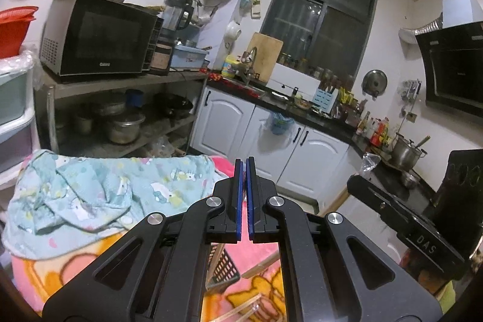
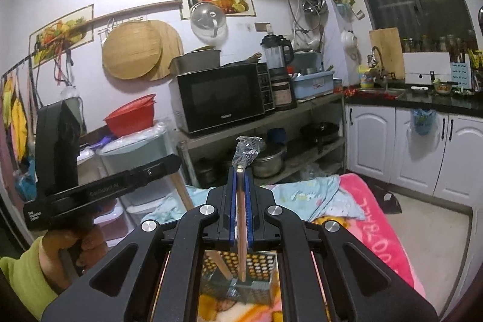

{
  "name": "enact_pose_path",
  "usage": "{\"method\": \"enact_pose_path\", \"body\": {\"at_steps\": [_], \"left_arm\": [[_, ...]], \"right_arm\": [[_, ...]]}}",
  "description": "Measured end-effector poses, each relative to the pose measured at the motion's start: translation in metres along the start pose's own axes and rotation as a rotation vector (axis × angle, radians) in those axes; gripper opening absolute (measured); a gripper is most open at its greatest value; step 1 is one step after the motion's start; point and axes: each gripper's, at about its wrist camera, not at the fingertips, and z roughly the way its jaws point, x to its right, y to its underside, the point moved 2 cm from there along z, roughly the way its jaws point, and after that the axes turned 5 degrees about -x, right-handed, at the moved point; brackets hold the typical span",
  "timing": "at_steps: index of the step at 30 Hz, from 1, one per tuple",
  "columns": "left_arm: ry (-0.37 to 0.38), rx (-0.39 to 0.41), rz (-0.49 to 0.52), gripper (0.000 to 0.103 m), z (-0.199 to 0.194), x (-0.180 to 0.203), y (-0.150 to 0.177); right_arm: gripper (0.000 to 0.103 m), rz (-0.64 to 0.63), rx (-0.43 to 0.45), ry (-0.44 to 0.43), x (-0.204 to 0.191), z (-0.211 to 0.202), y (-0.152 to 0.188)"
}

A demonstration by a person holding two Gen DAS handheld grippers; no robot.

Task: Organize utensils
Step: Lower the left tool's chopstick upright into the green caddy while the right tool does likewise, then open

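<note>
**Me:** I have a pair of wooden chopsticks (image 2: 241, 219) pinched between the blue pads of my right hand-held gripper (image 2: 240, 171). They run along the fingers. The far ends stick out past the tips, still in a crinkled clear wrapper (image 2: 247, 151). The near ends hang down over a black perforated basket (image 2: 241, 267) that lies on the pink blanket (image 2: 380, 228) below.

**Helper:** And your left?

**Me:** My left hand-held gripper (image 1: 244, 168) is pressed together on nothing. It is up in the air beside the right one, and through its frame I see the same basket (image 1: 225, 266) and more loose wooden chopsticks (image 1: 244, 308) on the blanket.

**Helper:** So how do you finish this step well?

**Me:** I judge the pair belongs in the basket, so I would tip the right wrist until the near ends point into the opening, then lower before letting go. A drop from this height could bounce the sticks onto the soft blanket.

**Helper:** Any risk in the grip?

**Me:** The sticks are thin and smooth, held along their length, so they may slide or scissor apart. I would keep the squeeze firm and move slowly. The left could steady the basket rim, since it sits on bedding, not on a firm worktop. The crumpled blue patterned cloth (image 1: 99, 189) lies well clear, further back.
</note>
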Motion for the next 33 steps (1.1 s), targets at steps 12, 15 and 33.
{"method": "enact_pose_path", "body": {"at_steps": [12, 15, 33], "left_arm": [[-0.025, -0.018, -0.002, 0.001, 0.023, -0.028, 0.017], [-0.037, -0.014, -0.003, 0.001, 0.025, -0.035, 0.022], [-0.100, -0.035, -0.049, 0.040, 0.010, -0.056, 0.045]], "right_arm": [[0.005, 0.006, -0.063, 0.032, 0.009, 0.055, 0.014], [0.005, -0.002, -0.075, 0.038, 0.007, 0.067, 0.022], [0.045, 0.058, -0.146, 0.056, 0.013, 0.073, 0.059]]}}
